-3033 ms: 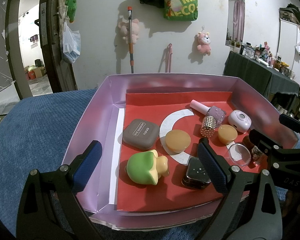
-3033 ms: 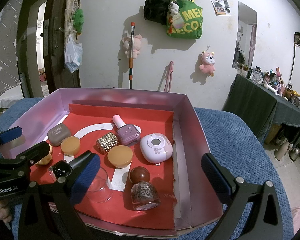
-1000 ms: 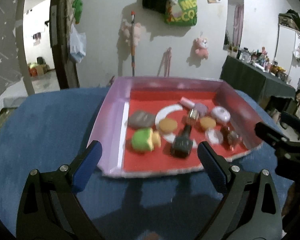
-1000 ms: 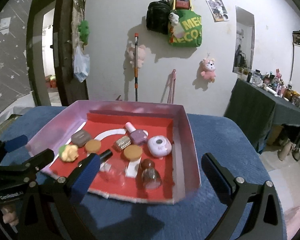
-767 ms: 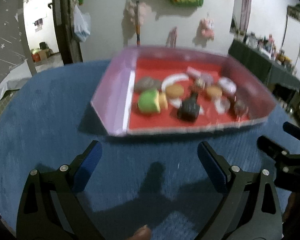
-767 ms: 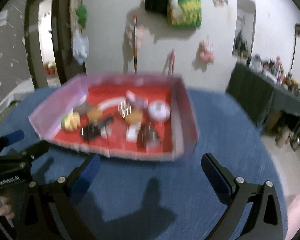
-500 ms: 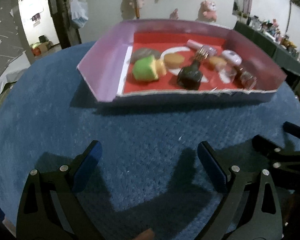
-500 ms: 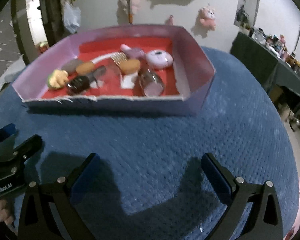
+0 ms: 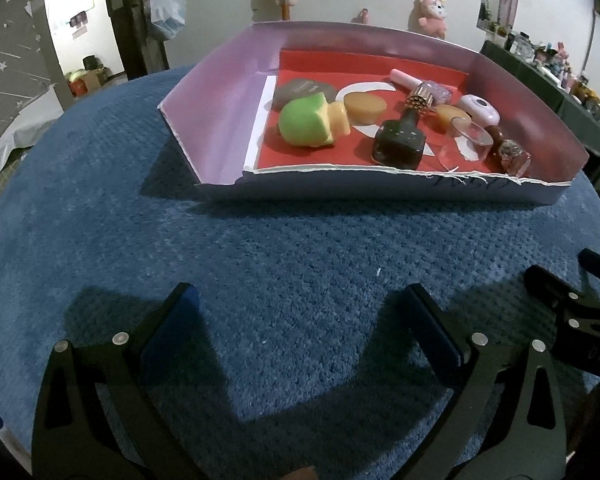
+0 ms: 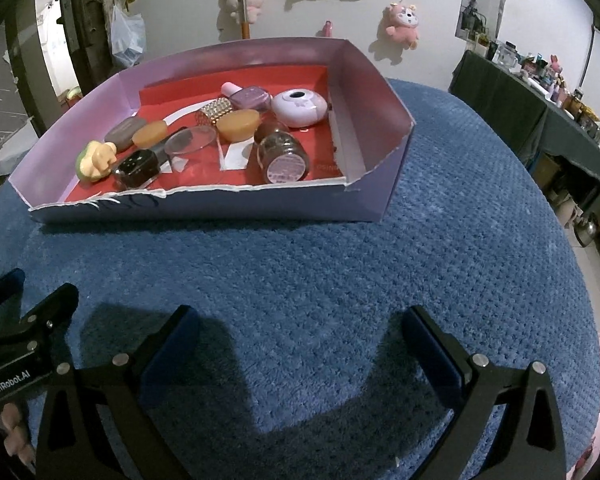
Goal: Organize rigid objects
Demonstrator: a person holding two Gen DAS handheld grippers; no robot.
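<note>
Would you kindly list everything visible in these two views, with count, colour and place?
box: one, lilac walls, red liner, on the blue surface
green toy: one, green and cream, box's left front
compact: one, grey-brown, behind the toy
amber discs: two, orange, mid box
dark bottle: one, black, lying at front centre
studded cap: one, gold, mid box
pink bottle: one, mauve, at the back
lilac case: one, right rear
clear lid: one, transparent, centre
glitter jar: one, brown cap, on its side, right front
blue surface: one, under everything
left gripper: open, empty
right gripper: open, empty
</note>
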